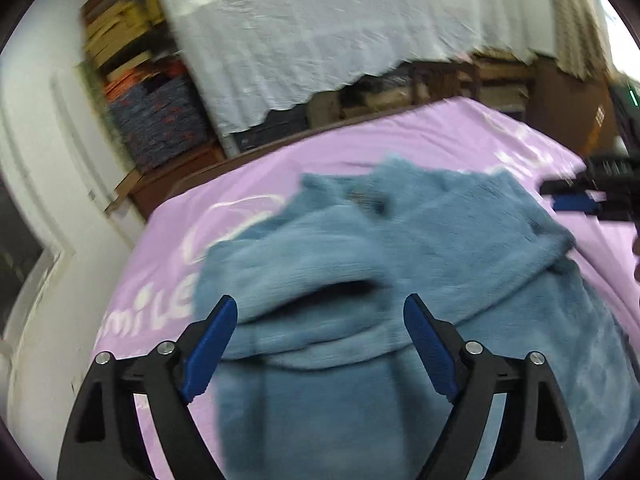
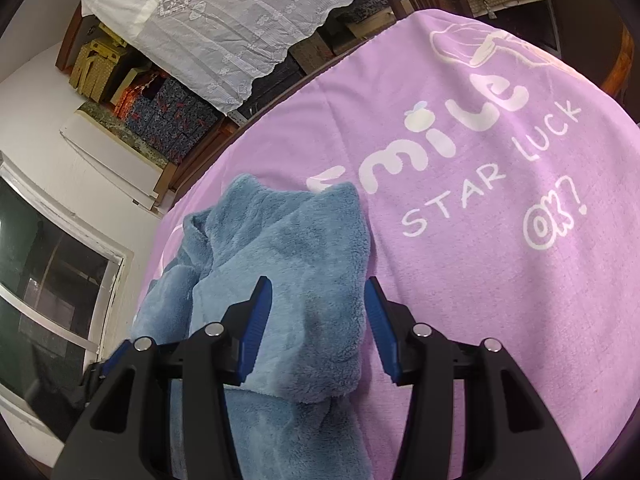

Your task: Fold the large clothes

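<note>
A: The left gripper (image 1: pixel 320 312) has its jaws spread wide, nothing pinched; a fold of the fluffy blue fleece garment (image 1: pixel 400 248) lies just ahead of and below them.

B: And the right gripper (image 2: pixel 318 296)?

A: About half open, pads clear of the pile, with the garment's folded edge between and beneath them on the lilac printed blanket (image 2: pixel 480 280).

B: So a fold looks freshly laid.

A: Likely. Next, each gripper needs a new edge to pinch before another fold.
</note>
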Action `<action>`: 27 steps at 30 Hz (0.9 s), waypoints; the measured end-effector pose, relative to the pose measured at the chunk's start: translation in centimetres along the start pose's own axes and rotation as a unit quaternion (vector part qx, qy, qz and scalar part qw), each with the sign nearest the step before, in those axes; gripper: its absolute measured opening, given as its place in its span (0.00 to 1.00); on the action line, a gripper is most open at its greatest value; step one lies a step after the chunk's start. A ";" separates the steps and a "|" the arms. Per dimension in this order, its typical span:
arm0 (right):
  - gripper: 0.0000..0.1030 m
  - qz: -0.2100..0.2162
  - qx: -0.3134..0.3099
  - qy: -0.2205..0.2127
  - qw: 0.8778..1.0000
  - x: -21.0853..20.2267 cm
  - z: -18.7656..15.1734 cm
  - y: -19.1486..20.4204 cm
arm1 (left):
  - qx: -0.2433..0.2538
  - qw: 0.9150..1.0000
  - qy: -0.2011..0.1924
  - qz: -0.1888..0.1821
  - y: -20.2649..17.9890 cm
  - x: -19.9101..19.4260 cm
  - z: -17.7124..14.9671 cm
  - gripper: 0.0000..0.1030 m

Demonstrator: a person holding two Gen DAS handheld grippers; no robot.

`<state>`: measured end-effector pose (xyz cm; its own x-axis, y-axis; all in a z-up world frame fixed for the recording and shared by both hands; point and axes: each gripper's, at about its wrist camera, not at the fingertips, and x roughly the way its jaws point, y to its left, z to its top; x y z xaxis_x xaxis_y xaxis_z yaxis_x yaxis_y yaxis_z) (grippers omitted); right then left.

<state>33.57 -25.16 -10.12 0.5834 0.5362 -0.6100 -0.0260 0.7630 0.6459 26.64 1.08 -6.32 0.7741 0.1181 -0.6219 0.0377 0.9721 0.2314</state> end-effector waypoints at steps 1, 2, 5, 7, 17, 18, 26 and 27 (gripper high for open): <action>0.47 -0.001 -0.006 -0.001 1.000 0.0 -0.1 0.2 | -0.018 1.000 0.000 0.001 1.4 -0.4 0.0 0.83; 0.47 -0.002 -0.009 -0.002 1.000 0.0 -0.2 0.4 | -0.040 0.999 0.001 0.007 3.0 -0.4 -0.1 0.83; 0.47 -0.006 -0.030 -0.007 1.000 -0.1 -0.5 1.2 | -0.094 0.995 0.013 0.019 7.1 1.0 -0.4 0.83; 0.47 -0.013 -0.050 -0.011 0.999 -0.1 -0.8 1.9 | -0.108 0.994 0.018 0.016 8.3 1.7 -0.7 0.83; 0.47 -0.035 -0.135 -0.026 0.990 0.2 -2.2 4.9 | -0.105 0.991 0.076 -0.032 8.4 6.5 -3.2 0.84; 0.47 -0.035 -0.155 -0.034 0.987 0.0 -2.7 5.8 | -0.121 0.988 0.081 -0.048 9.0 6.8 -3.4 0.85; 0.52 0.000 -0.293 -0.015 0.956 1.6 -6.9 17.0 | -0.255 0.957 0.065 -0.120 16.5 5.2 -4.3 0.88; 0.53 -0.006 -0.325 -0.012 0.946 2.2 -7.7 18.8 | -0.276 0.952 0.054 -0.122 18.0 4.5 -4.4 0.88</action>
<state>28.06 -6.82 -2.83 0.6045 0.5239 -0.6000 -0.5088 0.8336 0.2153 28.05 20.02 -8.27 0.7137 -0.1329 -0.6877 -0.1540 0.9280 -0.3392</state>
